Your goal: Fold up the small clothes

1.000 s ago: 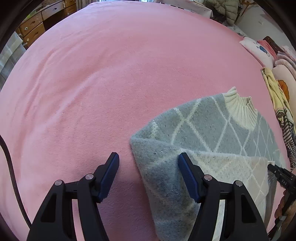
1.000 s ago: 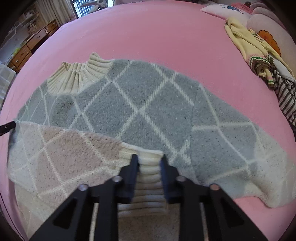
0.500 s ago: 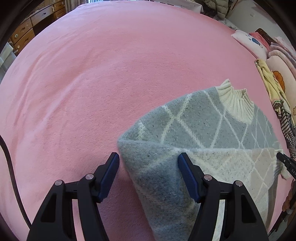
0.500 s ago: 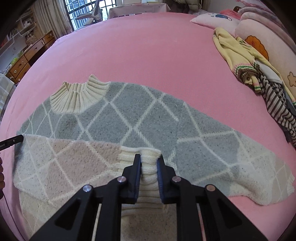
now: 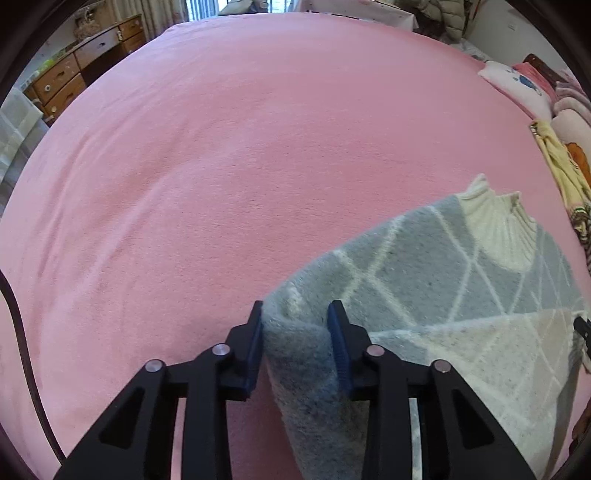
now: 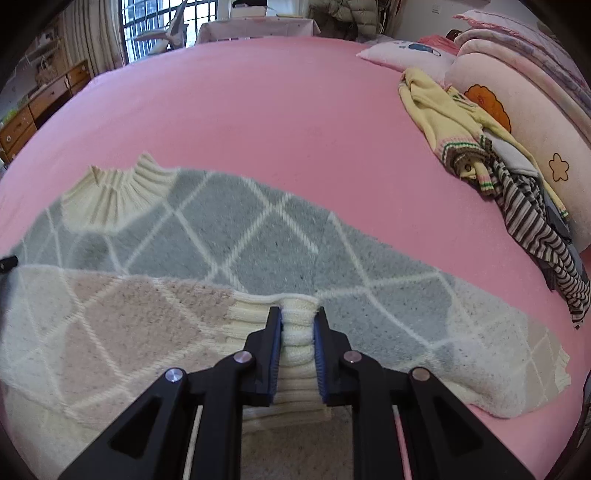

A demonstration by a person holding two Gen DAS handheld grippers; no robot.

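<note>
On pink fleece bedspread [image 5: 229, 155] — grey diamond-knit sweater [image 6: 236, 236] lies spread; left gripper [image 5: 295, 314] closing onto its folded grey corner, right gripper [image 6: 297, 325] clenched on cream ribbed cuff [image 6: 297, 339].

A home bedroom: a wide bed [image 6: 295, 110] in pink sheet, pillows [image 6: 402, 55] at its head, wooden drawers [image 5: 74, 81], a barred window [image 6: 155, 26] with curtains

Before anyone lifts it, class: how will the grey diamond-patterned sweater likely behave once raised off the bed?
The sweater will probably droop limply: its folded edge already bunches between the closing left gripper. Its thick fuzzy knit looks grippy, so the cuff likely won't slip.
</note>
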